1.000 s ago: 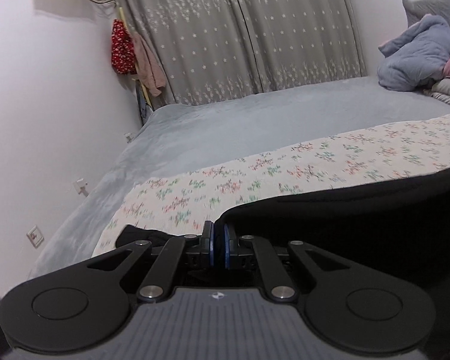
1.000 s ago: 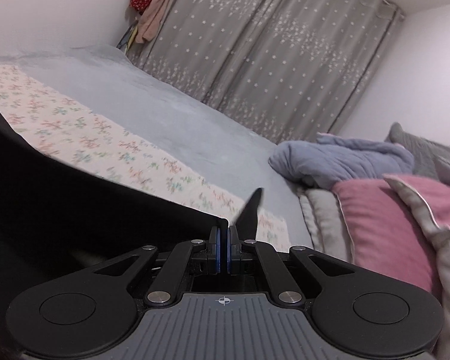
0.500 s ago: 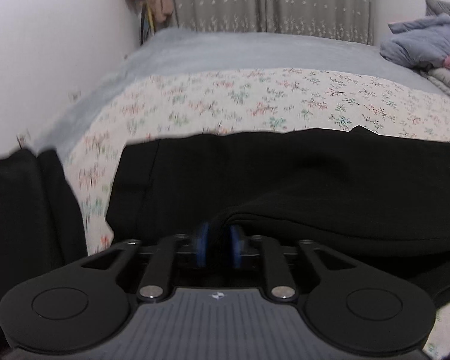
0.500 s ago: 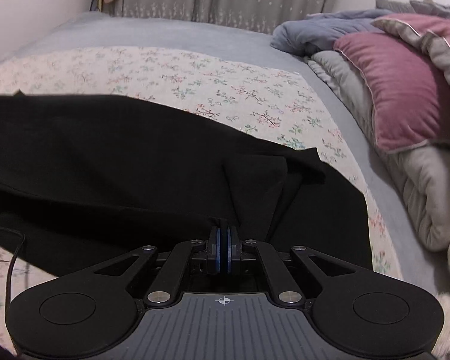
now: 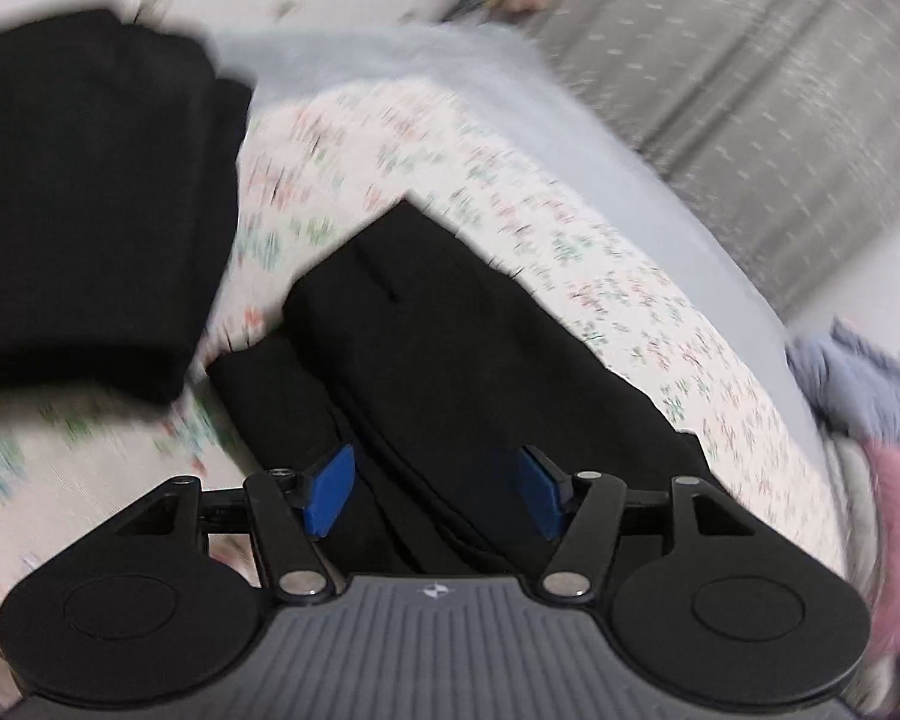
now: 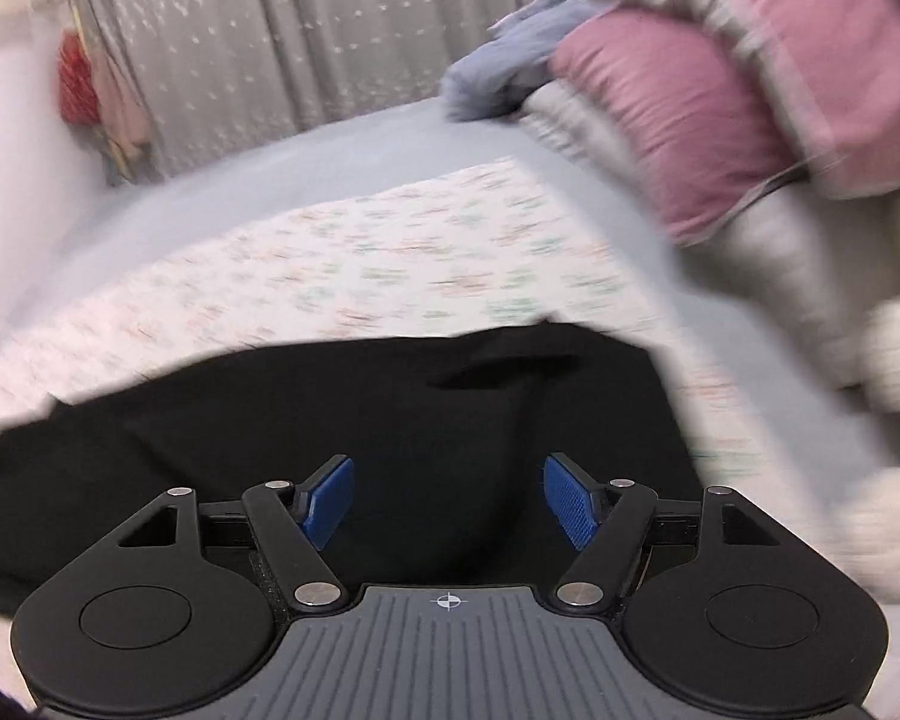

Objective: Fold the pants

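Note:
The black pants (image 5: 450, 348) lie folded in layers on the floral sheet (image 5: 600, 276) on the bed. They also show in the right wrist view (image 6: 390, 414), spread flat. My left gripper (image 5: 432, 489) is open, its blue pads either side of the pants' near folded edge, holding nothing. My right gripper (image 6: 447, 501) is open just above the pants' near edge, holding nothing. Both views are blurred by motion.
A second black folded garment (image 5: 90, 198) lies at the left on the sheet. Pink pillows (image 6: 720, 78), a blue-grey blanket (image 6: 510, 54) and grey bedding (image 6: 810, 276) are piled at the right. Grey curtains (image 6: 270, 36) hang behind the bed.
Both grippers have lowered the pants onto the sheet and opened, letting go of the fabric. The pants now lie folded over themselves.

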Motion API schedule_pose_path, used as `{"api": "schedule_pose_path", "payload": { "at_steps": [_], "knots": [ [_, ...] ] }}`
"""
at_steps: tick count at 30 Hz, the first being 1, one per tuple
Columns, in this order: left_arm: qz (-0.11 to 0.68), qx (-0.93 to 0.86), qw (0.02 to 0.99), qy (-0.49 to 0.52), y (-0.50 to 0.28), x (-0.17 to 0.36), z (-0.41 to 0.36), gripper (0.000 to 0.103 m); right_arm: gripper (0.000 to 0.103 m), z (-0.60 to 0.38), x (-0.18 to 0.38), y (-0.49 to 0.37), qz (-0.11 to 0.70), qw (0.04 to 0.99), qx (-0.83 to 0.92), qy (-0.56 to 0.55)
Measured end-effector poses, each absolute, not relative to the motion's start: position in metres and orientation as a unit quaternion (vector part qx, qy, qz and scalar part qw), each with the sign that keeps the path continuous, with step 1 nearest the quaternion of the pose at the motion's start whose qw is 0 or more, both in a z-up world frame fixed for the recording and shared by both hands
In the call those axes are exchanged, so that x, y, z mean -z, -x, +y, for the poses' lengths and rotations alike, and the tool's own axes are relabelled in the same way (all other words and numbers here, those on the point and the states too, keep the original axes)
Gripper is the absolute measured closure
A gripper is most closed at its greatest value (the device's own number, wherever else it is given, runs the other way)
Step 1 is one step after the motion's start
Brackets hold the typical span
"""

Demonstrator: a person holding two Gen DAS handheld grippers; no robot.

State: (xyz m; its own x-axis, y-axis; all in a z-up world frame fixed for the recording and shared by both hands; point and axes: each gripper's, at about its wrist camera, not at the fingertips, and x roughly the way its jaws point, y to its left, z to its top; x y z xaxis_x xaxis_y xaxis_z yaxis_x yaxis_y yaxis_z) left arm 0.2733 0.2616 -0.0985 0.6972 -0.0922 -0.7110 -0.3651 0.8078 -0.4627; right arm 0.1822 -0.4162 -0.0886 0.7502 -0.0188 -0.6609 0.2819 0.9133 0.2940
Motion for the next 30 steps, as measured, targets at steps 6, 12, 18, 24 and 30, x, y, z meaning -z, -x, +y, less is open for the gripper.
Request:
{"api": "schedule_pose_path", "payload": {
  "at_steps": [6, 12, 18, 24, 30],
  "knots": [
    [0.374, -0.125, 0.869, 0.301, -0.292, 0.131, 0.25, 0.037, 0.046, -0.433, 0.134, -0.238, 0.37, 0.892, 0.155, -0.211],
    [0.376, -0.141, 0.887, 0.229, -0.303, 0.141, 0.238, 0.057, 0.103, -0.429, 0.145, -0.236, 0.384, 0.885, 0.158, -0.213],
    [0.361, -0.178, 0.88, 0.251, -0.285, 0.139, 0.25, 0.1, 0.103, -0.439, 0.114, -0.186, 0.296, 0.902, 0.224, -0.221],
    [0.345, -0.187, 0.89, 0.232, -0.265, 0.13, 0.247, 0.099, 0.103, -0.466, 0.125, -0.143, 0.291, 0.876, 0.264, -0.279],
    [0.336, -0.183, 0.891, 0.246, -0.256, 0.125, 0.249, 0.099, 0.103, -0.48, 0.136, -0.114, 0.303, 0.856, 0.269, -0.32]
  ]
}}
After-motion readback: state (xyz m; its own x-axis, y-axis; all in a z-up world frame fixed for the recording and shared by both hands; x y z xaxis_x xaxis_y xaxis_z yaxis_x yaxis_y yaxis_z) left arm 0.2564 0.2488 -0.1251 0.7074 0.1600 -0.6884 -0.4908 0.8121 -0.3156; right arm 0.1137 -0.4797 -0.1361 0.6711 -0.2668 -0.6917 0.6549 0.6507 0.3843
